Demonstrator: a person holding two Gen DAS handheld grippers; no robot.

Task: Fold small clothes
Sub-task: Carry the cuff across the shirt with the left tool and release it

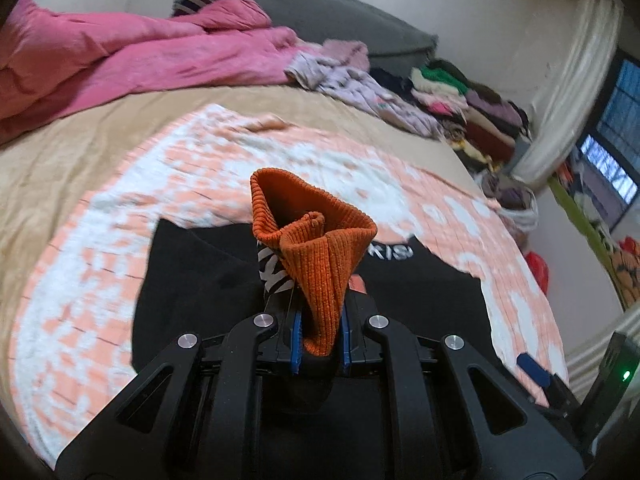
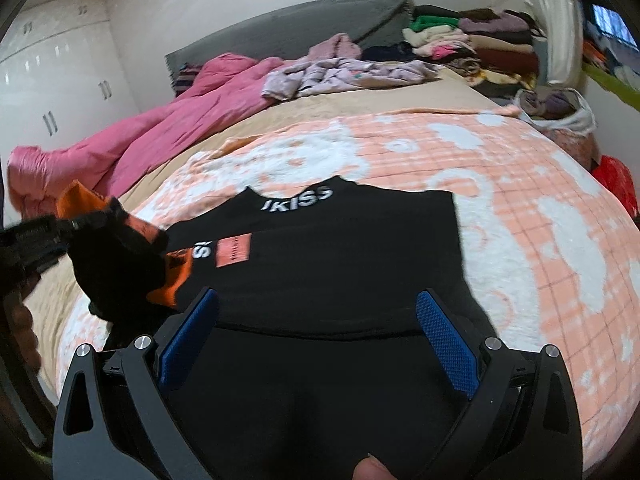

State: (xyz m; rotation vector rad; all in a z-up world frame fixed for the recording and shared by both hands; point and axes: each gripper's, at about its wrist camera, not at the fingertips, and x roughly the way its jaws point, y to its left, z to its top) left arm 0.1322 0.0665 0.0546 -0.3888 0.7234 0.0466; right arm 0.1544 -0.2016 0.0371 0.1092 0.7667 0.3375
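A black sweatshirt (image 2: 340, 260) with white lettering and orange ribbed cuffs lies on a peach-and-white blanket (image 2: 540, 200) on the bed. My left gripper (image 1: 320, 316) is shut on an orange cuff (image 1: 320, 256) of the sleeve and holds it lifted above the black body (image 1: 192, 280). In the right wrist view the left gripper (image 2: 92, 220) shows at the left with the sleeve. My right gripper (image 2: 316, 320) is open, its blue pads (image 2: 448, 340) spread over the garment's near part, holding nothing.
A pink duvet (image 2: 132, 148) lies bunched at the far left of the bed. A pale crumpled garment (image 2: 340, 74) and stacked folded clothes (image 2: 480, 40) sit at the headboard end. A white wardrobe (image 2: 52, 80) stands left. Bags (image 2: 560, 112) sit at the right bedside.
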